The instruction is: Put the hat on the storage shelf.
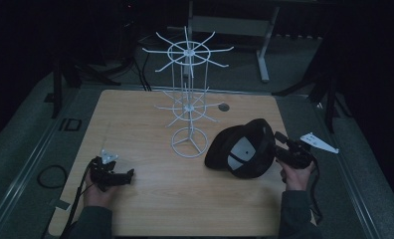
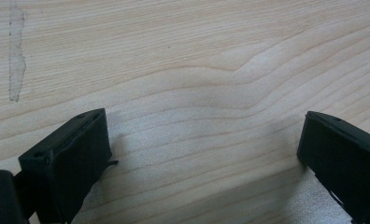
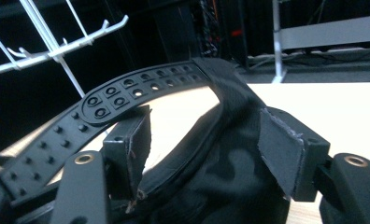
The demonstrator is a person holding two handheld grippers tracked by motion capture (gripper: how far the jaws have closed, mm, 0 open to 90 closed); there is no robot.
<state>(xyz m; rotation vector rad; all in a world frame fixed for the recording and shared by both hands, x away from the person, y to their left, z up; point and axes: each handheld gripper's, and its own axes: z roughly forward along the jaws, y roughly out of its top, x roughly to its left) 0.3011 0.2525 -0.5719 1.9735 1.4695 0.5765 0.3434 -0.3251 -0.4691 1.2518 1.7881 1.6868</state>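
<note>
Currently: right gripper (image 3: 204,154) pinching black cap (image 1: 242,149) at rear edge by snap strap (image 3: 127,91) | left gripper (image 2: 204,154) spread over bare table (image 1: 135,114) | cap at 4 o'clock of white rack (image 1: 189,99) | likely soft, light, floppy; hold seam or brim.

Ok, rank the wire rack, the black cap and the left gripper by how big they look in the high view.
1. White wire rack, the tallest and widest.
2. Black cap, held by the right gripper.
3. Left gripper, the smallest, though it sits nearest the camera.
</note>
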